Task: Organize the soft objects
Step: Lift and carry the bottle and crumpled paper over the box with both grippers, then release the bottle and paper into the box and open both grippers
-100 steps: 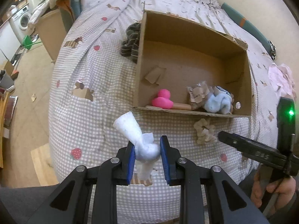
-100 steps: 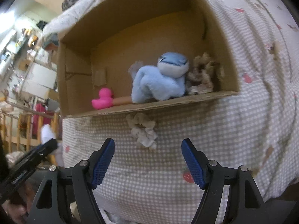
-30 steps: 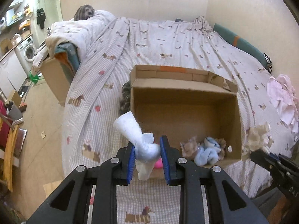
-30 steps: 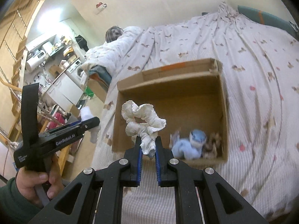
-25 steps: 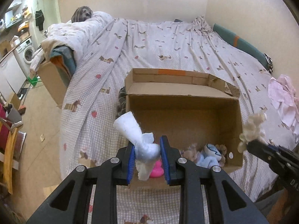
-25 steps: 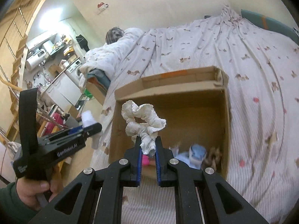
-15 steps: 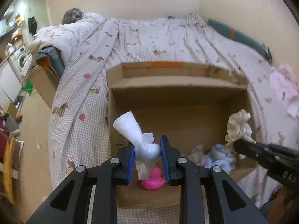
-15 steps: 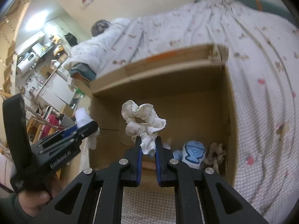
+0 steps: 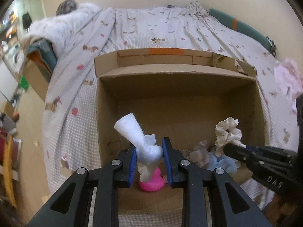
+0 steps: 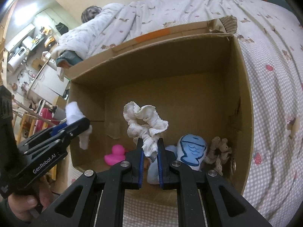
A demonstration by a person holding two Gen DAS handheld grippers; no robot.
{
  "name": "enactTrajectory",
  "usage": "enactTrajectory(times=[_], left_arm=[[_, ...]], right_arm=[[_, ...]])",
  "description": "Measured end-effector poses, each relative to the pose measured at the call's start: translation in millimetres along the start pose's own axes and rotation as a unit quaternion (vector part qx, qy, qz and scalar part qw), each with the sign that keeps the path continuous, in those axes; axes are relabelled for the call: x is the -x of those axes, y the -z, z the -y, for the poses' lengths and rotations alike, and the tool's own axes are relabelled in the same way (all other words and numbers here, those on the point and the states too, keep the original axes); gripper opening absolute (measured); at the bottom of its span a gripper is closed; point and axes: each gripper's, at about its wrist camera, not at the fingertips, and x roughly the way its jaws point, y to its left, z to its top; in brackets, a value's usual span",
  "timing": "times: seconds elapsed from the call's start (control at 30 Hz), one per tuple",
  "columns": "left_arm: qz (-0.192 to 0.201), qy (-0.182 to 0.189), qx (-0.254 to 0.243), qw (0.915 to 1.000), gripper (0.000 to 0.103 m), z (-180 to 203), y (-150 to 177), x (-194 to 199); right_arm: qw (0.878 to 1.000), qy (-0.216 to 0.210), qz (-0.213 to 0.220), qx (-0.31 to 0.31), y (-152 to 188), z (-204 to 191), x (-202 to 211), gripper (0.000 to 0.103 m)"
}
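Bed [image 9: 151, 28] (checked cover), probably bearing cardboard box [image 9: 189, 70]

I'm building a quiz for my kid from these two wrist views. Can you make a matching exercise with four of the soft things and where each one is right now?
Things:
1. white sock
2. cream scrunchie
3. pink duck
4. blue fish plush

Places:
A. on the cardboard box floor, next to a beige scrunchie
B. clamped in the right gripper
C. on the box floor, near its left wall
D. clamped in the left gripper

Pairs: 1-D, 2-B, 3-C, 4-A
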Motion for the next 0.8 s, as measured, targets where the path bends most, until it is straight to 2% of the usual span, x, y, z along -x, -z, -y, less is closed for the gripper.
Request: enactTrajectory(times=[0.2, 0.53, 0.8], left_arm=[[-0.018, 0.003, 0.007, 0.9998, 0.024, -1, 6, -9], [-0.014, 0.003, 0.019, 0.9997, 0.024, -8, 3, -8], [-0.025, 0.008, 0.026, 0.9993, 0.025, -10, 4, -11]], right_arm=[[0.999, -0.016, -0.014, -0.029, 0, 5, -9, 0.014], [1.000, -0.005, -0.019, -0.025, 1, 4, -16, 0.014], [1.000, 0.002, -0.018, -0.022, 0, 2, -18, 0.014]])
